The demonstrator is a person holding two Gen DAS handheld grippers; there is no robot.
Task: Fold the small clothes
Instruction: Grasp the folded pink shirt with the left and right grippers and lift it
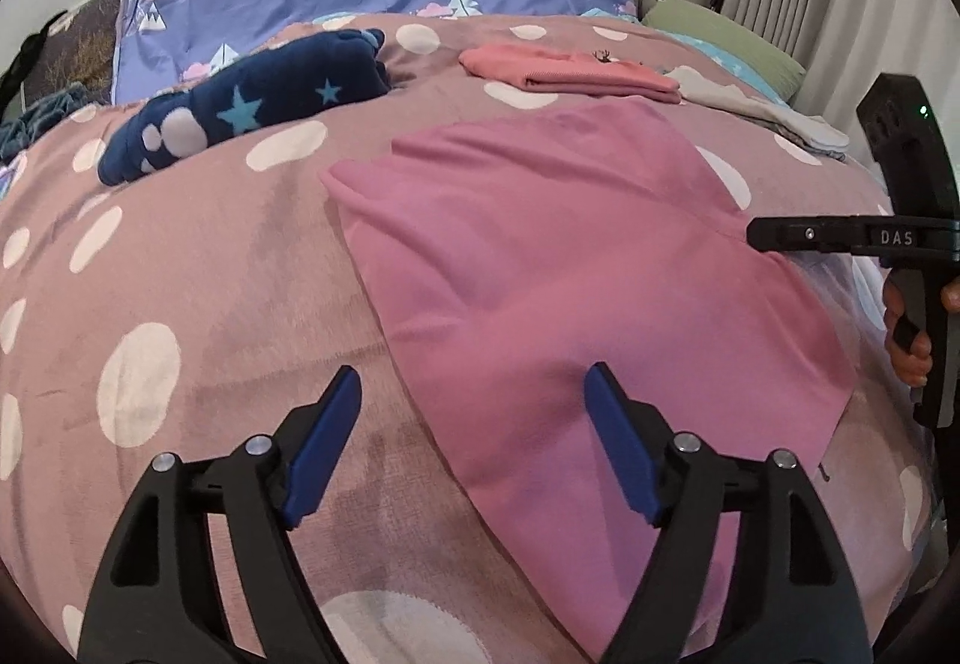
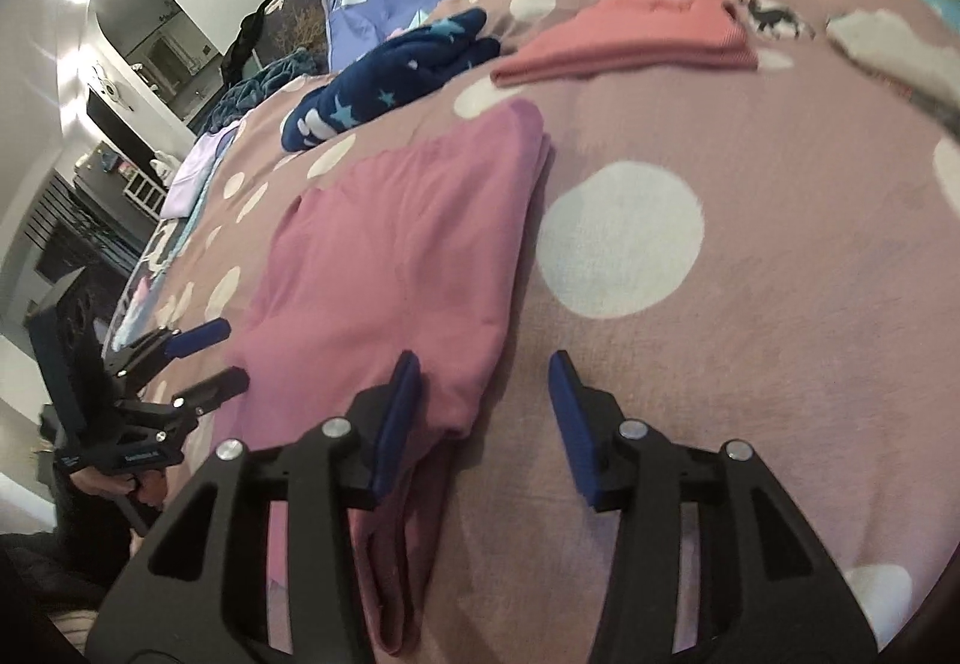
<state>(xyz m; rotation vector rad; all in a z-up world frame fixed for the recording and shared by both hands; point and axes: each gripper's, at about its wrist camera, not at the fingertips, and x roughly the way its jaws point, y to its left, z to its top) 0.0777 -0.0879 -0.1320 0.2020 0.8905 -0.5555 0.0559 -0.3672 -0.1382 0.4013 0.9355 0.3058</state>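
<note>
Both hand-held grippers, left (image 1: 474,385) and right (image 2: 485,364), gape empty over the pink garment (image 1: 540,256) on the bed (image 1: 180,256). Soft, light, limp: pinch its near hem.

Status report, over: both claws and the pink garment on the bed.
Left claw open, nothing held. Right claw open, empty, at the pink garment edge. Garment lies folded on the spotted blanket. Nothing in the way.
</note>
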